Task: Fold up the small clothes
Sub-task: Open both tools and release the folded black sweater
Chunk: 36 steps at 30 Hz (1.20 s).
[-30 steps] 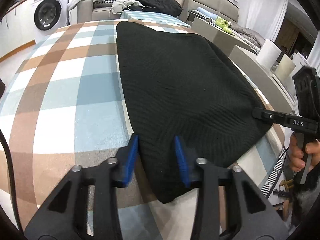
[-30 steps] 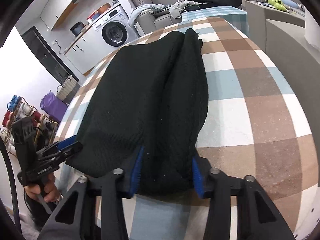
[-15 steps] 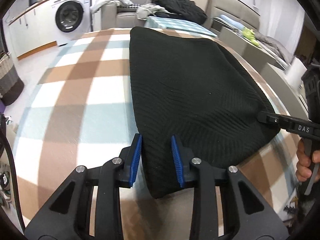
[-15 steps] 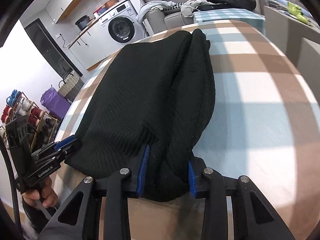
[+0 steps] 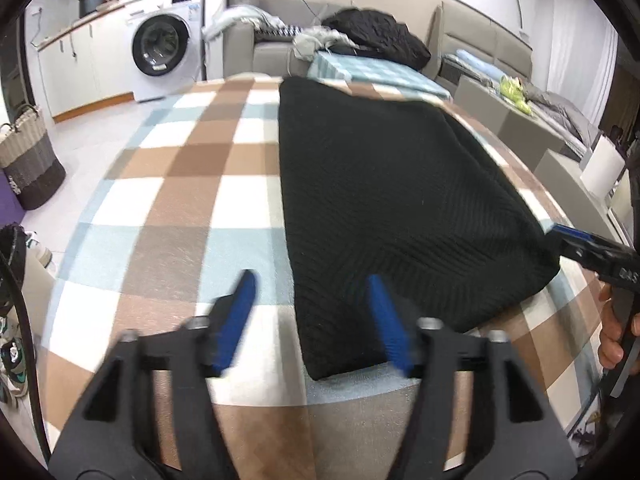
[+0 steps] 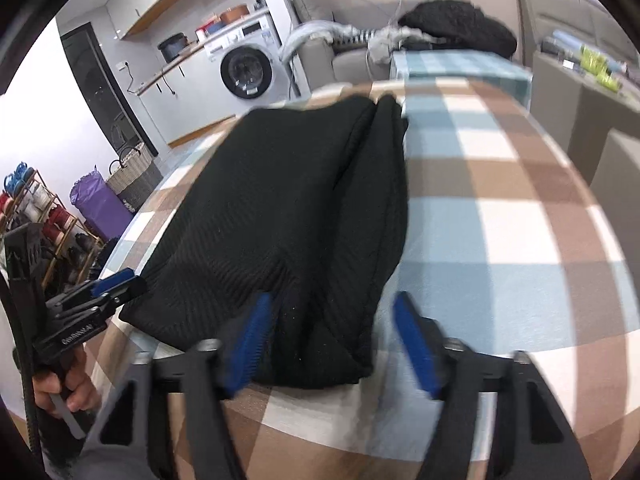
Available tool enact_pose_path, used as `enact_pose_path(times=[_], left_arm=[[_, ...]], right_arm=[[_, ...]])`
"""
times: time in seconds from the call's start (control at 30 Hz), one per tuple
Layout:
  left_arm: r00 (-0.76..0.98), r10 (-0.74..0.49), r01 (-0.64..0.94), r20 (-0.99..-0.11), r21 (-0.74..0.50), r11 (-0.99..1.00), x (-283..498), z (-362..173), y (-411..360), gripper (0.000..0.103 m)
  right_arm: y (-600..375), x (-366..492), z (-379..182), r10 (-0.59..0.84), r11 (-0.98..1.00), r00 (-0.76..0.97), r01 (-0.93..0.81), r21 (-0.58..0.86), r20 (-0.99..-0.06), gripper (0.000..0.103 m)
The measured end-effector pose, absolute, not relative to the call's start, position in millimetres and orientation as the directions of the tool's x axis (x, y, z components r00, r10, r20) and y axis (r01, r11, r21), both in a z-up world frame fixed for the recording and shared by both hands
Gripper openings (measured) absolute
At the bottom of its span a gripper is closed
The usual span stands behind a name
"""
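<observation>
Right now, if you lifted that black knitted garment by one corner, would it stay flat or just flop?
It would probably flop: the black knitted garment already lies in soft rounded folds on the checked tablecloth. Its thick ribbed knit suggests some weight, so it would likely sag. It looks grippy rather than slippery.

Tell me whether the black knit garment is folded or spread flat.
Folded. The black knit garment lies on the checked tablecloth with one layer doubled over another along its right side; both grippers are open around its near edge.

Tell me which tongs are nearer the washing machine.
Left. The left tongs sit at the black garment's near corner on the washing machine's side; the right tongs sit at the opposite corner.
</observation>
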<state>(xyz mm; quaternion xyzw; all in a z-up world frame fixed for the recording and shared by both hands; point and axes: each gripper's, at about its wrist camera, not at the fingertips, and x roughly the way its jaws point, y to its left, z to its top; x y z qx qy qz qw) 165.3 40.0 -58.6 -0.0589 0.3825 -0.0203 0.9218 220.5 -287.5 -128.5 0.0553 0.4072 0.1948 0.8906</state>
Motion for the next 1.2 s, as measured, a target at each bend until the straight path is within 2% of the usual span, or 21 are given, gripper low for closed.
enact_pose_path(times=[0.03,0.07,0.1,0.13,0.2,0.43,0.6,0.83,0.97,1.2], left_arm=[[0.723,-0.081,-0.011,-0.686,-0.129,0.992,161,-54,42,0.075],[0.733,-0.078,-0.014,-0.676,-0.13,0.991,159,-52,43,0.086],[0.747,-0.071,-0.021,-0.661,-0.129,0.991,155,-48,44,0.088],[0.762,-0.067,-0.023,-0.644,-0.131,0.991,151,-44,45,0.091],[0.784,-0.054,-0.032,-0.618,-0.127,0.991,144,-39,45,0.103],[0.837,-0.017,-0.038,-0.548,-0.088,0.995,119,-33,45,0.102],[0.855,-0.007,-0.017,-0.519,-0.042,0.999,102,-34,39,0.102],[0.877,-0.021,-0.009,-0.479,-0.06,0.998,87,-34,40,0.102],[0.874,-0.048,-0.002,-0.483,-0.102,0.995,82,-35,43,0.102],[0.883,-0.051,0.021,-0.467,-0.069,0.997,75,-38,31,0.102]], right_arm=[[-289,217,-124,0.395,0.917,0.602,-0.311,0.251,-0.694,0.095],[-291,213,-120,0.396,0.916,0.614,-0.321,0.242,-0.683,0.099],[-292,210,-116,0.395,0.916,0.625,-0.327,0.233,-0.673,0.102],[-293,206,-112,0.397,0.914,0.638,-0.338,0.223,-0.66,0.103],[-295,196,-105,0.399,0.912,0.668,-0.358,0.199,-0.629,0.103],[-301,167,-93,0.419,0.905,0.752,-0.393,0.163,-0.509,0.103],[-298,153,-91,0.44,0.894,0.771,-0.422,0.148,-0.461,0.103],[-302,134,-98,0.481,0.877,0.793,-0.437,0.201,-0.375,0.103],[-306,133,-106,0.518,0.854,0.769,-0.447,0.264,-0.374,0.103],[-308,131,-113,0.518,0.855,0.78,-0.451,0.257,-0.353,0.103]])
